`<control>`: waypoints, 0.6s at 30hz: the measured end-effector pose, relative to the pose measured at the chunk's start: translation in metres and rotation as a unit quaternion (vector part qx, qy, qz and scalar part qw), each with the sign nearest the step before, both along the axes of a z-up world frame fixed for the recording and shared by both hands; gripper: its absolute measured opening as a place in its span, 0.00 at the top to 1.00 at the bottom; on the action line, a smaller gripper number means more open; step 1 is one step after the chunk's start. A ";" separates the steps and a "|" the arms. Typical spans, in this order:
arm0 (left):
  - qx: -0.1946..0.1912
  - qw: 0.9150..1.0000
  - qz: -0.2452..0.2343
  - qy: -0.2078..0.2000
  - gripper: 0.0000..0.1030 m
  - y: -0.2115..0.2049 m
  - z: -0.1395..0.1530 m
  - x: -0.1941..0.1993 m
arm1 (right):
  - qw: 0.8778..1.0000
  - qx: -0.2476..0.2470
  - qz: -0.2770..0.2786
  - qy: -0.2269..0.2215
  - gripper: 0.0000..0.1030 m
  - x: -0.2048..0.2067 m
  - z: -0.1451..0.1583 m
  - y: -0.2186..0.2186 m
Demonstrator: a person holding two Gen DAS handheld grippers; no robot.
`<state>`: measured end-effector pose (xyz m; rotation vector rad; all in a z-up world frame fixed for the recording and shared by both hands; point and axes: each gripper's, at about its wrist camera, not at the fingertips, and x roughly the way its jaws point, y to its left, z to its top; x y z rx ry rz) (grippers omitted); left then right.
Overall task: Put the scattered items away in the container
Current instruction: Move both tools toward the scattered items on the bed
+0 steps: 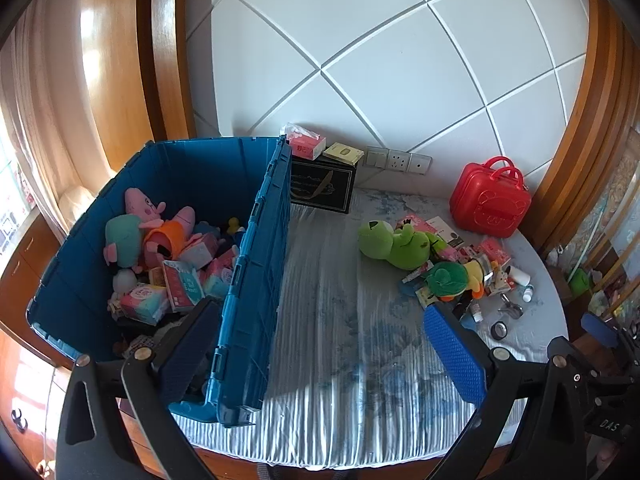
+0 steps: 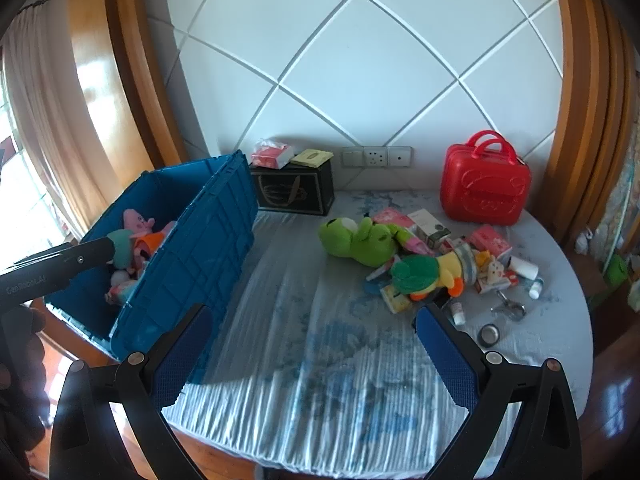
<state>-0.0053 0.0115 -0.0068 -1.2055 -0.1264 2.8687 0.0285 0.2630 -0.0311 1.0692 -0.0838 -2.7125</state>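
- The blue crate stands at the left of the bed and already holds many things: pink and teal plush toys, tissue packs and small boxes.
- A pile is left outside it, well apart to the right: a green frog plush, a green-and-yellow duck plush, pink packets, small cartons, little bottles and a round tin.
- By my judgement the job is about half done.
- The left gripper is spread wide and empty, near the crate's wall.
- The right gripper is also spread wide, holding nothing, over bare sheet.
- The surface is a pale, blue-patterned bedsheet.
- A red carry case and a black box stand against the white quilted wall panel, framed in wood.
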 end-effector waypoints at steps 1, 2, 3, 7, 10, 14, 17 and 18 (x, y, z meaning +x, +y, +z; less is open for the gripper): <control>0.001 1.000 -0.001 0.002 0.00 0.003 -0.002 0.001 | 1.000 0.001 -0.001 0.002 0.00 0.000 -0.001 0.004; 0.001 1.000 -0.001 0.003 0.00 0.005 -0.004 0.002 | 1.000 0.002 -0.001 0.005 0.00 0.000 -0.002 0.008; 0.000 1.000 -0.002 0.005 0.00 0.008 -0.006 0.002 | 1.000 0.004 -0.001 0.007 0.00 0.000 -0.003 0.011; -0.008 1.000 -0.018 -0.007 0.00 0.022 -0.024 -0.004 | 1.000 0.000 -0.009 0.009 0.00 -0.006 -0.014 0.028; -0.009 0.999 -0.044 -0.015 0.00 0.032 -0.036 -0.016 | 1.000 0.002 -0.019 0.001 0.00 -0.015 -0.026 0.036; -0.002 0.996 -0.084 -0.010 0.00 0.043 -0.048 -0.036 | 0.999 0.021 -0.042 -0.005 0.00 -0.022 -0.041 0.042; 0.010 0.994 -0.106 -0.016 0.00 0.052 -0.061 -0.059 | 0.997 0.028 -0.065 -0.015 0.00 -0.032 -0.053 0.050; 0.013 0.993 -0.114 -0.022 0.00 0.056 -0.067 -0.066 | 0.997 0.033 -0.072 -0.019 0.00 -0.035 -0.056 0.053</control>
